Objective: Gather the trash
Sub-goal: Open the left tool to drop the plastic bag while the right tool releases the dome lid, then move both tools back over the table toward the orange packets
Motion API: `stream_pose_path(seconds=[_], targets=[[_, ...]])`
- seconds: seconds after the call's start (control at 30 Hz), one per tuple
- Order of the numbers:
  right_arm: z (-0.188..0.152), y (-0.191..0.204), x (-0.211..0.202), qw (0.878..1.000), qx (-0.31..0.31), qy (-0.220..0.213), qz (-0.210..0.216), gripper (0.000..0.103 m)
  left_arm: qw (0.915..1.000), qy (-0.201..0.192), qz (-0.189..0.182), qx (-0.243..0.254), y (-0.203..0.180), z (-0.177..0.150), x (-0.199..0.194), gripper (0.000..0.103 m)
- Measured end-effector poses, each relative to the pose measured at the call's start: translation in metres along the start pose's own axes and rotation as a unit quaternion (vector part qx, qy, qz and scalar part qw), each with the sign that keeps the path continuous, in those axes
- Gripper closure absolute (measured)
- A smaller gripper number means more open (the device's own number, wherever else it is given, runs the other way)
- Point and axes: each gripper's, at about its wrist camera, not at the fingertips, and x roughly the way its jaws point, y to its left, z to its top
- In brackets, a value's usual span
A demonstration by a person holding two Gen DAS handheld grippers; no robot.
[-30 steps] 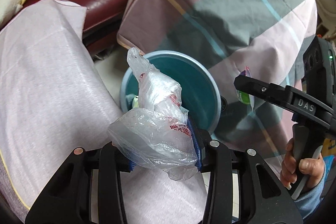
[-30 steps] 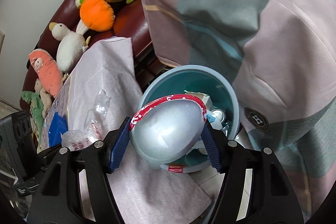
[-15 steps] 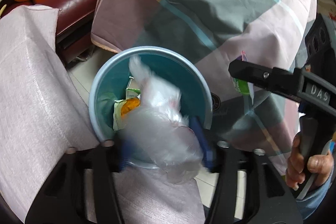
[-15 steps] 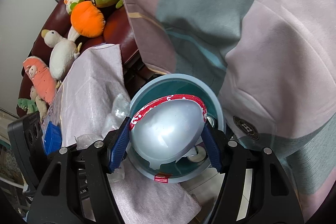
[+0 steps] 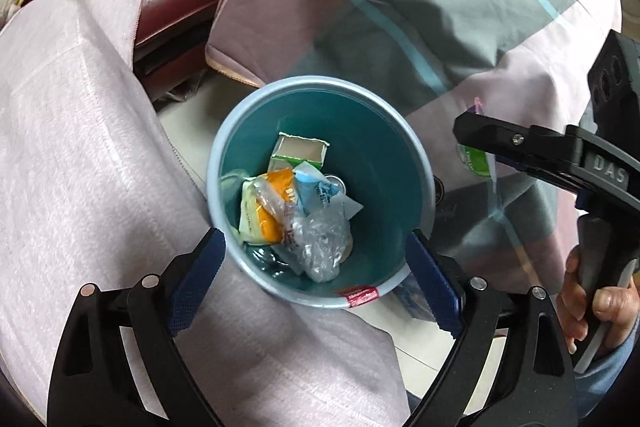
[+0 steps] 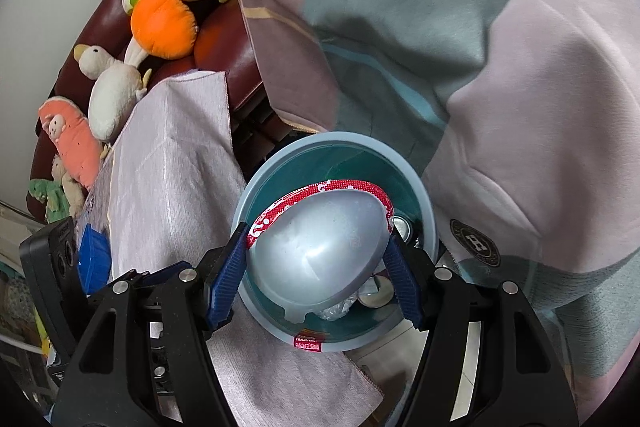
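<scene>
Sofa-side floor | left gripper opening, empty, over round blue plastic bin | right gripper clamping silver foil-lined bowl lid for dropping

The left wrist view was taken from just above the blue bin, aimed steeply down past its own fingers into the open mouth; the right hand was caught at the right edge. The right wrist view was aimed down at the same bin from close by, its inside partly blocked by a silver bowl. Shared by both were the bin, the pale cloth, the checked blanket and the orange plush toy.
</scene>
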Motion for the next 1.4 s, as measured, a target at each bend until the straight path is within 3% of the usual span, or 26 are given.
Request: stream_pose_path(seconds=[0.33,0.4,0.7,1.4], targets=[[0.004,0.023,0.030,0.999,-0.023,0.030,-0.006,0.039,0.9995,-0.027,0.008,-0.011,0.017,-0.010,-0.022,0.011],[0.004,0.026,0.035,0.999,-0.022,0.035,-0.007,0.028,0.9995,-0.027,0.005,-0.017,0.022,-0.011,-0.023,0.010],[0.001,0.028,0.045,0.998,-0.012,0.055,-0.026,0.021,0.9988,-0.020,-0.006,-0.044,0.039,-0.017,-0.023,0.010],[-0.019,0.085,0.023,0.996,-0.058,0.048,-0.046,0.020,0.9944,-0.071,0.002,-0.077,0.074,-0.044,-0.081,0.008]])
